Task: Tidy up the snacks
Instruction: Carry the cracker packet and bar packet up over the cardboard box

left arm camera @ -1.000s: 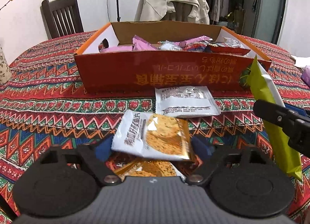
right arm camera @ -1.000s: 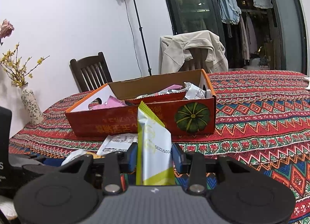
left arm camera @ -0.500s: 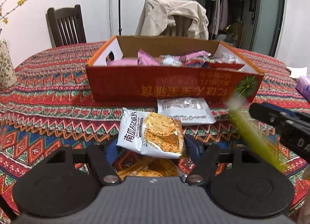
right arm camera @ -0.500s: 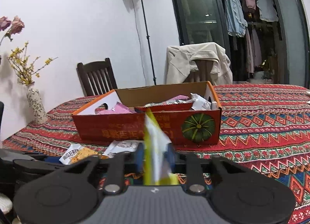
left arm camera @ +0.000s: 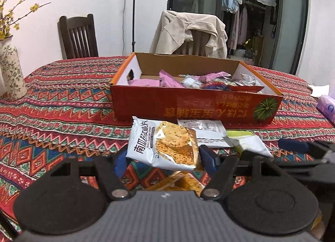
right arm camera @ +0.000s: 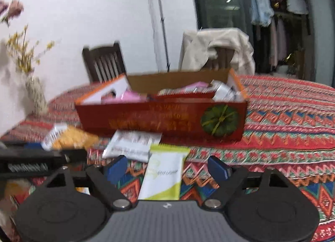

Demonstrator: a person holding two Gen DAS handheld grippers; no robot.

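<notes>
My left gripper [left arm camera: 162, 159] is shut on a white and gold cracker packet [left arm camera: 163, 144] and holds it above the tablecloth. My right gripper [right arm camera: 166, 168] is open, its blue pads wide apart. The green and white packet [right arm camera: 164, 174] lies flat on the cloth between its fingers; it also shows in the left wrist view [left arm camera: 246, 142]. The red cardboard box [left arm camera: 196, 107] with several pink and silver snacks inside stands just behind. A white packet [left arm camera: 206, 132] lies face down in front of the box.
Another gold packet [left arm camera: 178, 183] lies on the cloth under my left gripper. A flowered vase [left arm camera: 10, 76] stands at the far left. A purple tissue pack [left arm camera: 326, 108] sits at the right edge. Two chairs stand behind the table.
My right gripper opened and let go of the green and white packet, which now lies flat on the cloth. My left gripper rose a little with the cracker packet.
</notes>
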